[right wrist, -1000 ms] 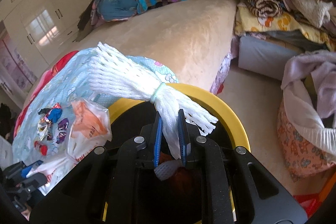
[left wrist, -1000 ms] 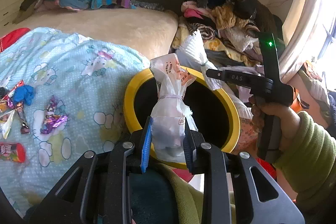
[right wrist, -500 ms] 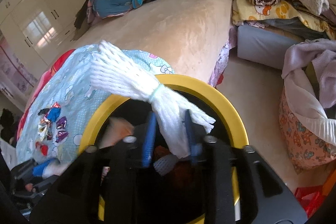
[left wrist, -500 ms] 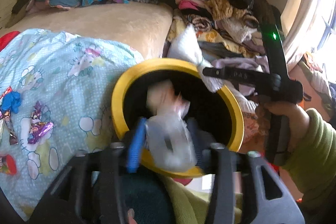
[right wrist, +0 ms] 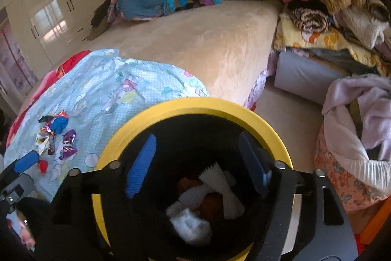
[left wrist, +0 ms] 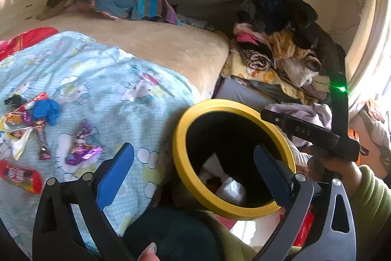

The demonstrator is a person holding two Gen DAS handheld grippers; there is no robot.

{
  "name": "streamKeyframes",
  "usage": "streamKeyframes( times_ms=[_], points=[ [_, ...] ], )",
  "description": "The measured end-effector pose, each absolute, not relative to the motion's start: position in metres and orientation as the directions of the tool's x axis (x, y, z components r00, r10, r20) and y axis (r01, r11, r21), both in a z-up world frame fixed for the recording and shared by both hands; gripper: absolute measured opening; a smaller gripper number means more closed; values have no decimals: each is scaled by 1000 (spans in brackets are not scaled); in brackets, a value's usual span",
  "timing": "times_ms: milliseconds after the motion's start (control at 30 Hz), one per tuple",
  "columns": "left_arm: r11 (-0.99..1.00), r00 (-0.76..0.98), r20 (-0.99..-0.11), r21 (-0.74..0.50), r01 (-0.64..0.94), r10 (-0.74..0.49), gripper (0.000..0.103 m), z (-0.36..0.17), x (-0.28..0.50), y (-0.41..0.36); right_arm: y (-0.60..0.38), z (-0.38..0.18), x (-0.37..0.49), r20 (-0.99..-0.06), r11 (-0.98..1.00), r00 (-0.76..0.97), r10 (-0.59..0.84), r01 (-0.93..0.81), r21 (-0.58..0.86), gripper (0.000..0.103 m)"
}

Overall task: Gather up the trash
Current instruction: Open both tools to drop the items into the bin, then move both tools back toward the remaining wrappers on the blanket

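Down in the black bin with the yellow rim (right wrist: 195,105) lie the white foam net (right wrist: 223,184) and the tied plastic bag (right wrist: 190,224), blurred, on top of something orange-brown I can't make out. The bin's bottom is too dark to read. More wrappers (left wrist: 83,151) sit loose on the pale blue cartoon sheet (left wrist: 110,89) beside the bin, including a red one (left wrist: 20,176) near the frame's edge and a blue crumpled scrap (left wrist: 46,109).

The left gripper (left wrist: 193,170) has just been opening; its blue pads stand wide apart with nothing between them, one over the sheet, one over the bin. The right gripper (right wrist: 198,160) has also just been opening and hangs empty above the bin's mouth. A hand in a green sleeve (left wrist: 374,197) holds it. Heaped clothes (left wrist: 281,45) hide whatever lies behind the bin.
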State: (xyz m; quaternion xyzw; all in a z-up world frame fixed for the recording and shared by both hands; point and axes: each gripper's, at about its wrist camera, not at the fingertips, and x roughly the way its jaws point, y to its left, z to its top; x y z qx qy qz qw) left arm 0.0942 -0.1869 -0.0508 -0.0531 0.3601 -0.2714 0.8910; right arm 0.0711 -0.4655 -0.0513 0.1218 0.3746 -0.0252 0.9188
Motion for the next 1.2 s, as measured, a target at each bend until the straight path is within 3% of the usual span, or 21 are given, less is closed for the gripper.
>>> streamKeyframes(
  times_ms=[467, 1200],
  points=[
    [894, 711, -542, -248, 375, -448, 96, -21, 82, -150, -428, -20, 61, -609, 982, 790, 66, 56, 179, 82],
    [935, 811, -471, -247, 256, -346, 97, 2, 78, -102, -378, 4, 49, -531, 983, 833, 154, -76, 167, 82]
  ],
)
